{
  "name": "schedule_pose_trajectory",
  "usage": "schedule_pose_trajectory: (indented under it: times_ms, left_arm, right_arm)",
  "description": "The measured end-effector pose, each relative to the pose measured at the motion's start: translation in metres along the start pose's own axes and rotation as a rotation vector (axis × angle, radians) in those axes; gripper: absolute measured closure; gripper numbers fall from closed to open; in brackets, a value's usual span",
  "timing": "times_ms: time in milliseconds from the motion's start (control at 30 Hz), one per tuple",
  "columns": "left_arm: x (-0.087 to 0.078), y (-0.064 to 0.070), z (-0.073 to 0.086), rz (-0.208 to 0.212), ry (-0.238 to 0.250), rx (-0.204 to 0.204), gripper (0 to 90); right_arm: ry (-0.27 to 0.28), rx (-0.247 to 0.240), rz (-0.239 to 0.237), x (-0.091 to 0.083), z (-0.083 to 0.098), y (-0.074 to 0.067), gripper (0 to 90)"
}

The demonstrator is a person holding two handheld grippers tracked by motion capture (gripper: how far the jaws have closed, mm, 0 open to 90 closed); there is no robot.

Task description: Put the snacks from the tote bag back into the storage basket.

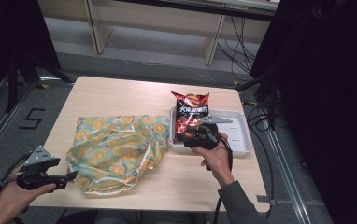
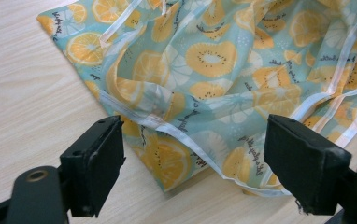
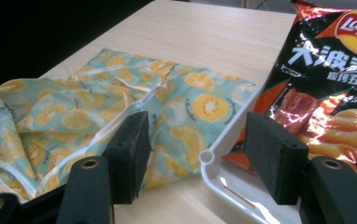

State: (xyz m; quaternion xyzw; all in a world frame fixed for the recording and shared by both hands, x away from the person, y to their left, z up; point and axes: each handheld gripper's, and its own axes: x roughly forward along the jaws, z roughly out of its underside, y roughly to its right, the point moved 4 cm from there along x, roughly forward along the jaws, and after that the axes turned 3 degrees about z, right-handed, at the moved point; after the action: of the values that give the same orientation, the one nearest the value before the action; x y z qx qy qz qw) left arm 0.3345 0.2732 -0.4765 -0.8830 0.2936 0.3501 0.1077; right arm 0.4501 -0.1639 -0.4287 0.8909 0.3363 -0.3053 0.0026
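A crumpled teal cloth bag with an orange-slice print [image 1: 116, 149] lies on the wooden table, left of centre. A red and black Lay's chip bag [image 1: 190, 112] stands tilted in the left end of a white tray [image 1: 239, 135]. My left gripper [image 1: 69, 178] hovers at the cloth bag's near left corner, jaws open and pointing right. Its own view has the cloth bag [image 2: 223, 70] spread ahead of the left gripper [image 2: 200, 168], untouched. My right gripper [image 1: 187, 134] is open at the tray's left edge. In the right gripper view, the tray's corner [image 3: 214, 163] and the chip bag [image 3: 335, 93] sit just ahead of the right gripper [image 3: 197, 154], with nothing held.
Bare table top [image 1: 120, 93] stretches behind the cloth bag. The right half of the tray holds nothing. Black stands, cables and dark curtains surround the table, and a number 5 [image 1: 32, 119] is marked on the floor at left.
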Motion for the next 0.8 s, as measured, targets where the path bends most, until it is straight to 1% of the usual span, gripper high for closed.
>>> schedule_pose_trajectory:
  times_ms: [33,67,100,133,200,233,267,300,333,367,400,433,467,500,533,567,600,633,667,700,733,767,800]
  left_arm:
    - [0.001,0.002,0.001,0.007,0.017,-0.041,19.7]
    - [0.001,0.000,0.000,0.003,0.018,-0.005,19.7]
    - [0.002,0.003,0.001,0.006,0.022,-0.061,19.7]
    - [0.002,0.004,0.001,0.004,0.023,-0.076,19.7]
    - [0.001,0.002,0.001,0.004,0.007,-0.036,19.7]
    - [0.001,0.004,0.001,0.009,0.010,-0.053,19.7]
    - [0.002,0.001,0.000,0.005,0.013,0.005,19.7]
    - [0.002,0.004,0.000,0.008,0.016,-0.030,19.7]
    - [0.002,0.003,0.000,0.009,0.009,-0.006,19.7]
    - [0.001,0.003,0.001,0.016,-0.008,-0.005,19.7]
    - [0.003,0.007,0.001,0.014,0.008,-0.049,19.7]
    - [0.002,0.008,0.001,0.018,0.002,-0.067,19.7]
    - [0.002,0.007,0.001,0.016,0.007,-0.043,19.7]
    - [0.002,0.006,0.001,0.017,0.006,-0.041,19.7]
    - [0.002,0.006,0.001,0.017,0.005,-0.041,19.7]
    - [0.002,0.007,0.001,0.016,0.000,-0.056,19.7]
    - [0.003,0.008,0.001,0.019,0.001,-0.068,19.7]
    - [0.003,0.008,0.001,0.015,0.005,-0.068,19.7]
    - [0.003,0.008,0.001,0.011,0.005,-0.067,19.7]
    - [0.003,0.006,0.001,0.010,0.007,-0.035,19.7]
    - [0.003,0.004,0.000,0.008,0.010,-0.007,19.7]
    - [0.005,0.003,-0.001,0.010,0.030,0.013,19.6]
    - [0.004,0.002,-0.001,0.010,0.018,0.038,19.6]
  right_arm:
    - [0.000,0.018,-0.017,0.001,0.001,-0.002,42.0]
    - [-0.009,0.031,-0.010,0.000,0.003,-0.004,41.8]
    - [-0.005,0.006,-0.018,0.001,0.004,-0.003,41.4]
    - [-0.012,0.018,-0.024,0.001,0.006,-0.005,41.3]
    - [-0.005,-0.001,-0.021,0.001,0.008,-0.006,41.2]
    - [-0.002,-0.004,-0.051,0.002,0.009,-0.007,40.9]
    - [0.001,-0.028,-0.065,0.002,0.010,-0.006,40.8]
    - [-0.021,-0.016,-0.039,0.001,0.012,-0.009,40.5]
    - [-0.013,-0.015,-0.048,0.002,0.014,-0.010,40.4]
    - [-0.018,-0.030,-0.048,0.002,0.016,-0.010,40.3]
    - [-0.021,-0.033,-0.055,0.003,0.018,-0.011,40.2]
    - [-0.034,-0.031,-0.060,0.003,0.020,-0.013,40.1]
    - [-0.032,-0.045,-0.061,0.003,0.021,-0.013,40.0]
    - [-0.040,-0.050,-0.050,0.003,0.024,-0.014,39.9]
    - [-0.057,-0.038,-0.061,0.002,0.025,-0.017,39.8]
    - [-0.055,-0.045,-0.065,0.003,0.027,-0.017,39.6]
    - [-0.052,-0.028,-0.071,0.004,0.028,-0.020,39.4]
    - [-0.057,-0.052,-0.070,0.004,0.029,-0.019,39.2]
    - [-0.058,-0.060,-0.071,0.004,0.030,-0.019,39.0]
    - [-0.066,-0.049,-0.074,0.004,0.031,-0.021,39.0]
    - [-0.068,-0.047,-0.078,0.004,0.033,-0.022,39.0]
    - [-0.076,-0.052,-0.084,0.003,0.033,-0.023,38.9]
    - [-0.074,-0.049,-0.070,0.002,0.034,-0.023,38.8]
